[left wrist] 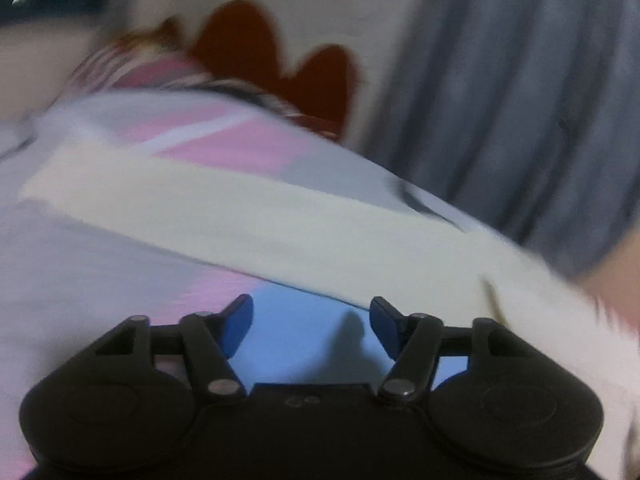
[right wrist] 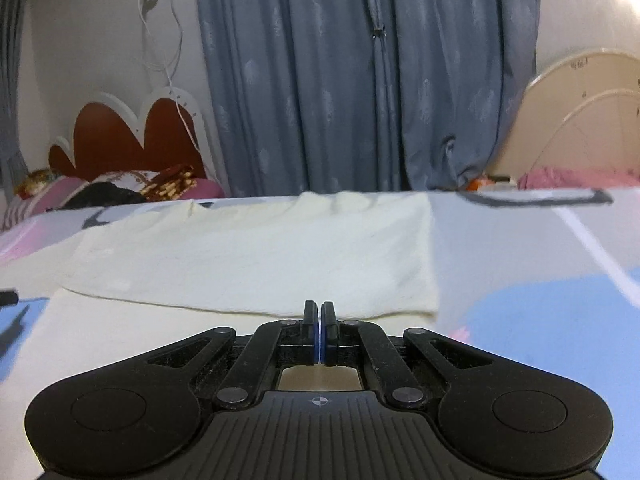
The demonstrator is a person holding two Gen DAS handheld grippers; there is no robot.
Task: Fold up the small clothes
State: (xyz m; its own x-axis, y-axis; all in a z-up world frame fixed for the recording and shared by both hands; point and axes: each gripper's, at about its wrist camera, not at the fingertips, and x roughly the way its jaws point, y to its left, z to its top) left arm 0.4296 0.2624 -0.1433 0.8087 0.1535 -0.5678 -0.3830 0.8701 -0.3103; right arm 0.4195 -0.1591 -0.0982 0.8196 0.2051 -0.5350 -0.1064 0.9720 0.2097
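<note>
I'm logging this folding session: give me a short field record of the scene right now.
garment: cream cloth, part folded, a doubled layer on top
surface: bed sheet, pink, blue and grey print
left claw: open, nothing between the pads, over the sheet near the cloth edge
right claw: shut, at the cloth's near edge
background: grey curtain

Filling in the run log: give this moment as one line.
left claw: open, empty | right claw: shut, empty | cream garment: partly folded on bedsheet
</note>
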